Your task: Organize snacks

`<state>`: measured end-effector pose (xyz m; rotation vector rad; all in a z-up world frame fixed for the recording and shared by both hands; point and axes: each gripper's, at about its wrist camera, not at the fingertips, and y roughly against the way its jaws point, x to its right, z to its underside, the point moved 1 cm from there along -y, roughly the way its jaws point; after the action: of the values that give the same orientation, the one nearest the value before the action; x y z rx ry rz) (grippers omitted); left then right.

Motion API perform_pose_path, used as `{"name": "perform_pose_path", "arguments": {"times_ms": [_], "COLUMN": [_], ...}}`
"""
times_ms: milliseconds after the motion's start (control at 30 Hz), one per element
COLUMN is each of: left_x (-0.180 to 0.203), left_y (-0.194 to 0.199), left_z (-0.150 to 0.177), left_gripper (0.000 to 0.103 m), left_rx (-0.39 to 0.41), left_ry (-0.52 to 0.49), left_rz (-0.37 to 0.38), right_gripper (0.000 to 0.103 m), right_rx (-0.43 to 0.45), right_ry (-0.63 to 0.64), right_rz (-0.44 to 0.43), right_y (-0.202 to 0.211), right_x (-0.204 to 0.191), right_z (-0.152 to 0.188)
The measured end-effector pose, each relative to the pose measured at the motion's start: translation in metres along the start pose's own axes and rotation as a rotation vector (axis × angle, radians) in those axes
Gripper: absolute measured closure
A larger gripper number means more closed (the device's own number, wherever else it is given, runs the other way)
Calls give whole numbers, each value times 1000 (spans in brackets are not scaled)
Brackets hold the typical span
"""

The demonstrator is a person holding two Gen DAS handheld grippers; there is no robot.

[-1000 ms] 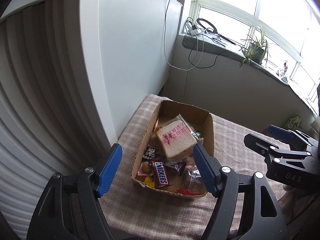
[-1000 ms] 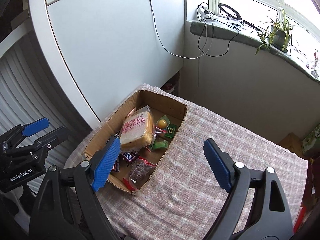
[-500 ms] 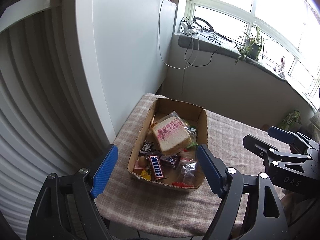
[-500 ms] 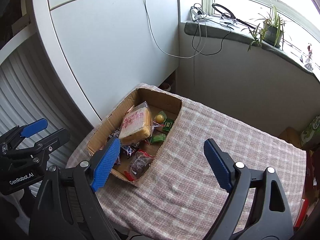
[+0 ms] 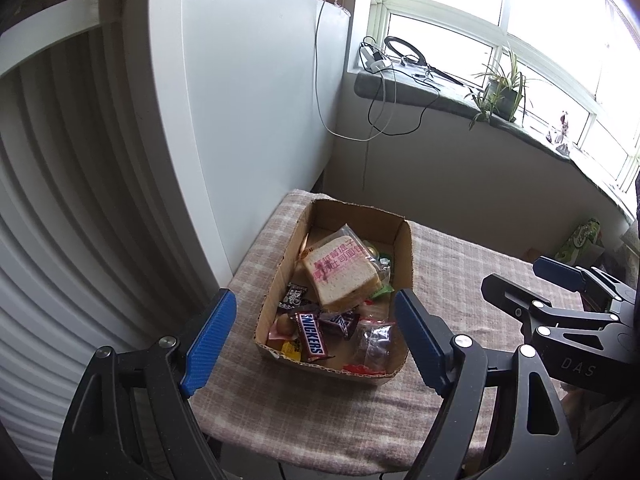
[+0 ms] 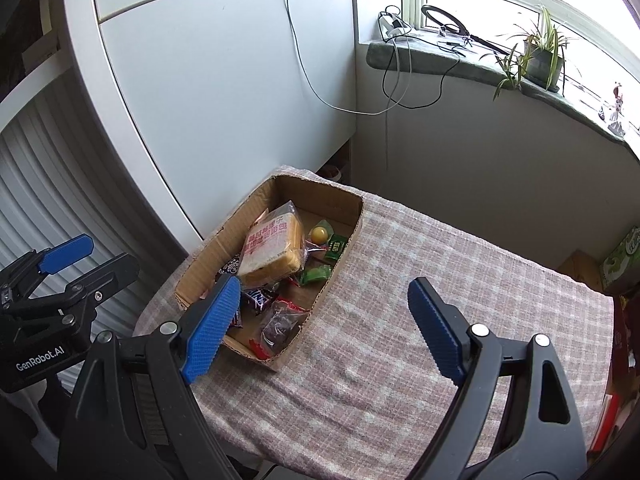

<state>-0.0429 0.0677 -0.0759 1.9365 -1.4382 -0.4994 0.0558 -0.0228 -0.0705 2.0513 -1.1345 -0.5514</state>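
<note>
An open cardboard box [image 5: 402, 240] [image 6: 352, 216] sits at the left end of a small table with a pink checked cloth [image 5: 460, 268] [image 6: 420, 300]. It holds a wrapped bread slice [image 5: 340, 272] [image 6: 272, 244], a Snickers bar [image 5: 312, 334], a clear bag of dark snacks [image 5: 374, 344] [image 6: 280, 322], green sweets [image 6: 316, 274] and a yellow ball-shaped sweet [image 6: 319, 234]. My left gripper [image 5: 316, 328] is open and empty, held above and in front of the box. My right gripper [image 6: 324, 312] is open and empty, above the table's near edge.
A white cabinet [image 5: 248, 120] stands just left of the table. A windowsill [image 6: 460, 60] behind holds cables, a ring light and a potted plant [image 6: 540, 56]. A green carton [image 6: 620, 260] sits beyond the table's right end.
Both grippers have pulled back and up from the box, which now looks smaller and farther. Both stay open and empty.
</note>
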Motion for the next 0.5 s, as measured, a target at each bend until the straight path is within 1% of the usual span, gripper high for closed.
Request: {"name": "perform_pose_path", "arguments": {"times_ms": [333, 500], "left_x": [0, 0], "left_y": [1, 1], "left_z": [0, 0], "left_gripper": [22, 22], "left_rx": [-1, -4], "left_ry": [10, 13], "left_rz": [-6, -36], "right_gripper": [15, 15], "right_rx": [-4, -4], "right_ry": [-1, -1], "right_rz": [0, 0], "right_y": [0, 0], "right_x": [-1, 0], "right_z": [0, 0]}}
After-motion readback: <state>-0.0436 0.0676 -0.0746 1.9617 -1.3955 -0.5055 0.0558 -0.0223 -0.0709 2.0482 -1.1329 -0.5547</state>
